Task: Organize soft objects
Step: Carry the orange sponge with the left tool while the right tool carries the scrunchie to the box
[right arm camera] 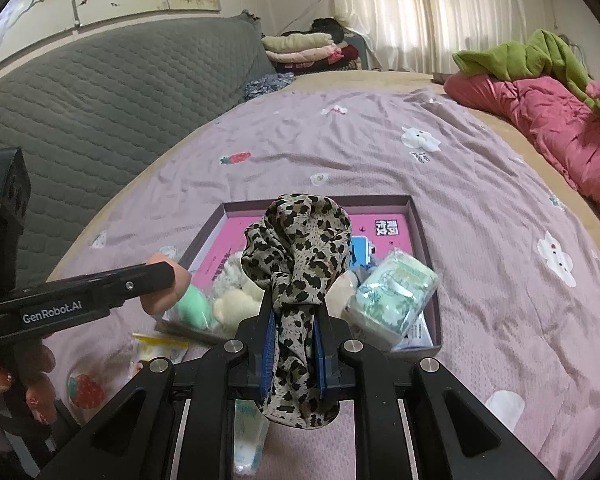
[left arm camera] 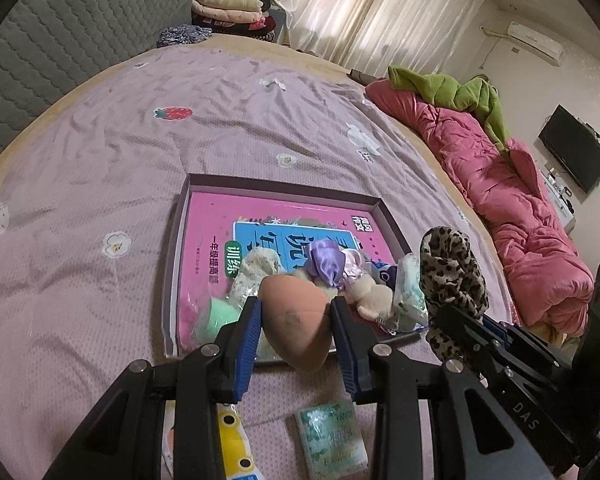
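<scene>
Nearest the left wrist lens: left claw (left arm camera: 296, 312), blue pads clamped on a peach makeup sponge (left arm camera: 298, 322), pointed end toward the camera, held above the near rim of the shallow box (left arm camera: 284, 184). At 6 o'clock below the claw, on the lilac bedsheet (left arm camera: 140, 140): a green tissue packet (left arm camera: 332, 438) and, at 7 o'clock, a yellow-and-white packet (left arm camera: 232, 432), partly hidden by the claw arms. Inside the box: pink book (left arm camera: 220, 216) as the floor layer, with a mint sponge (left arm camera: 216, 314), cream plush piece (left arm camera: 256, 268), purple satin scrunchie (left arm camera: 324, 262), beige plush toy (left arm camera: 374, 298) and a wrapped green pack (left arm camera: 410, 292) bunched along the near edge. Right claw (right arm camera: 294, 354), seen in the right wrist view, closed tight on a leopard-print scrunchie (right arm camera: 298, 248); fabric standing upright above the pads and hanging below them, positioned over the near half of the box. In that same view, left claw at 9 o'clock, gripped by a hand (right arm camera: 24, 384) with painted nails. At 2 o'clock across the bed: pink quilt (left arm camera: 512, 200) topped by a green garment (left arm camera: 452, 88). At 12 o'clock: folded clothes (left arm camera: 232, 10) against the curtains (left arm camera: 380, 12).
</scene>
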`<state>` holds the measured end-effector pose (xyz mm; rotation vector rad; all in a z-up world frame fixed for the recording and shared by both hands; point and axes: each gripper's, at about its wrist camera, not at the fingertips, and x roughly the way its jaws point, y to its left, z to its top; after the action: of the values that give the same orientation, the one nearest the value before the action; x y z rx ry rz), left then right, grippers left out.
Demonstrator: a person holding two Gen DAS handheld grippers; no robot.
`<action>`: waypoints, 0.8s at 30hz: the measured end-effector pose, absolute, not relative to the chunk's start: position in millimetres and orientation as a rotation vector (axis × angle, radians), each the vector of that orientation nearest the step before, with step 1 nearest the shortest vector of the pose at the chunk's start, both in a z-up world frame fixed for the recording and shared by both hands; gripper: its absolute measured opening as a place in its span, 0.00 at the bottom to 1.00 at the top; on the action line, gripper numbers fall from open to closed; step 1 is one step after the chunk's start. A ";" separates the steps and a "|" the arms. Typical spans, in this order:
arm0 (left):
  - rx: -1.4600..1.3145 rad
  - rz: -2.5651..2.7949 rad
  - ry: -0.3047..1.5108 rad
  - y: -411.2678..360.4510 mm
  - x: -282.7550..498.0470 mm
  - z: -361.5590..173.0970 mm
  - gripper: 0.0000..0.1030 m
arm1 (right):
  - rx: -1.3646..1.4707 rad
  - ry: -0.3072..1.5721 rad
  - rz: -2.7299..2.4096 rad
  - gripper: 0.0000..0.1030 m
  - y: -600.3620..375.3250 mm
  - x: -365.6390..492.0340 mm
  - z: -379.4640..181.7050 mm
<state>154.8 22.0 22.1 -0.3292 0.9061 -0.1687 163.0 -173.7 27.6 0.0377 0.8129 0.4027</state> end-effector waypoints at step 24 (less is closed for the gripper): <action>-0.309 -0.132 0.958 25.2 198.8 -11.3 0.35 | 0.038 0.812 0.395 0.16 -160.5 193.2 17.9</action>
<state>198.8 25.2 -11.3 -0.3089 0.9577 -0.1317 193.2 -160.5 17.9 0.0378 0.8119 0.3953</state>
